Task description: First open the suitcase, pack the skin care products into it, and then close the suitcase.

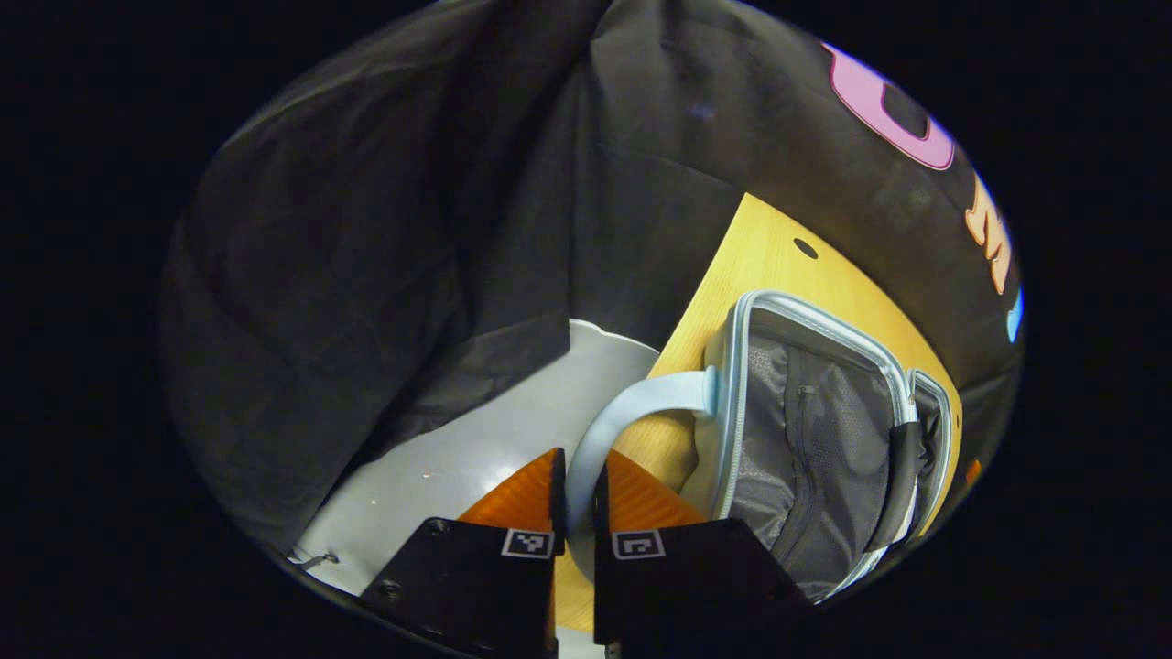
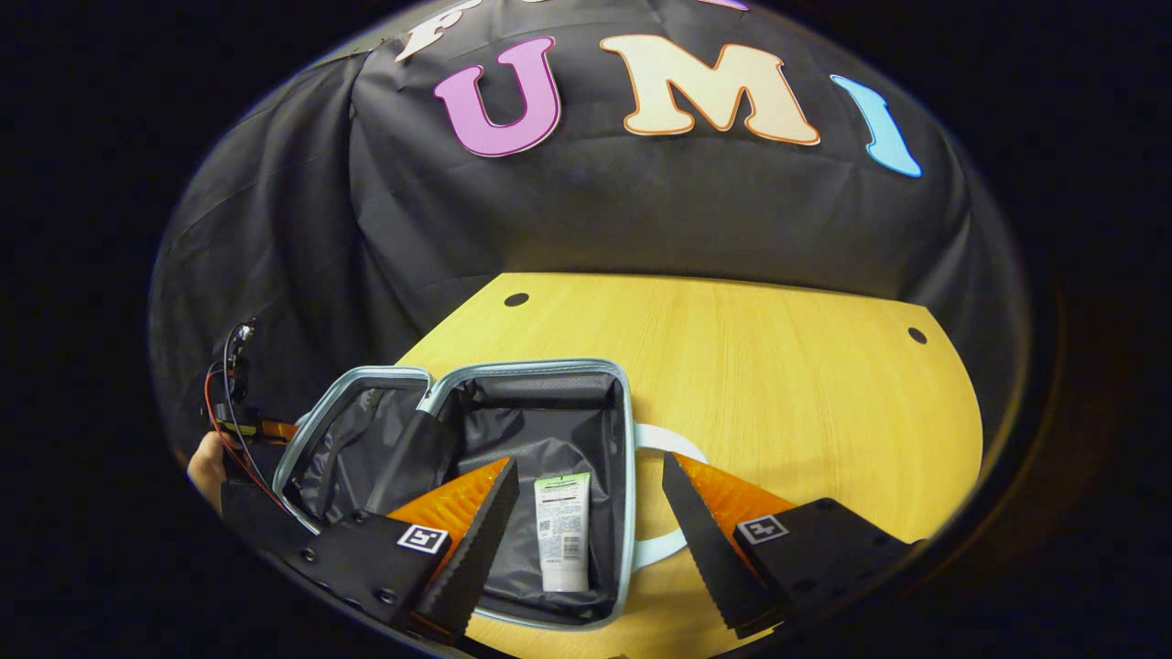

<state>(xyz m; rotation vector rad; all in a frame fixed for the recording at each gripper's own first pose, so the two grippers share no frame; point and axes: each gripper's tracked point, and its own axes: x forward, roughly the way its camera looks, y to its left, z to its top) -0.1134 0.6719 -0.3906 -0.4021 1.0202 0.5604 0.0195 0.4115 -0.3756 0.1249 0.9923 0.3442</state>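
I have the left gripper with its jaws clamped on the pale blue curved handle of the small light-blue suitcase with grey fabric lining. The case lies open on the light wooden table, one half raised on that side. In the right gripper view I see the right gripper with its jaws spread wide and holding nothing, poised above the near half of the open suitcase. Between its fingers lies a white skin care tube with a green-topped label, flat on the grey lining of that half. Another pale handle sticks out to the right of the case on the table.
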